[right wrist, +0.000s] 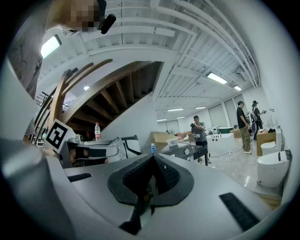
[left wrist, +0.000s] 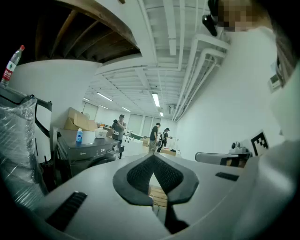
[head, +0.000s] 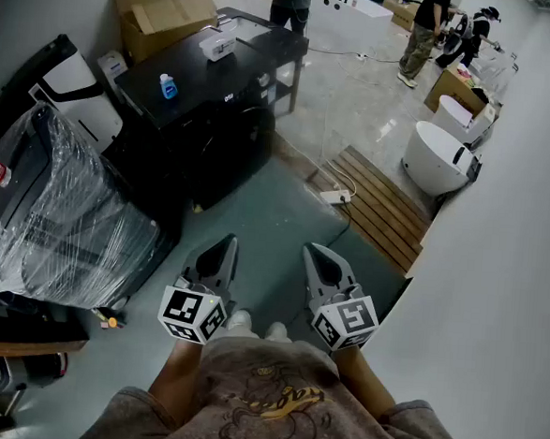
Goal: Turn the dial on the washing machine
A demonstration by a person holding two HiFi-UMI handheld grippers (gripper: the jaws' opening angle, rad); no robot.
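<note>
Down by your waist, you had both grippers pointing out roughly level over the floor, and neither was carrying anything: the left gripper (head: 228, 245) had its jaws pressed together, same deal with the right gripper (head: 312, 254). Going outward, the washing machine (head: 202, 115) sat ahead and off to your left, well apart from both, so the left gripper was the nearer one by a bit. The dial (left wrist: 115, 147) was toward the right end of the front panel as the left gripper view had it. I'd guess its axis ran level, straight out of the panel, so you'd have had to step in and come at it head-on. Writing-wise, the badge (left wrist: 77, 153) on the panel looked like "Midea", but it was tiny. The little display by the dial and the label on the blue bottle (head: 169, 86) on top were too small to read.
</note>
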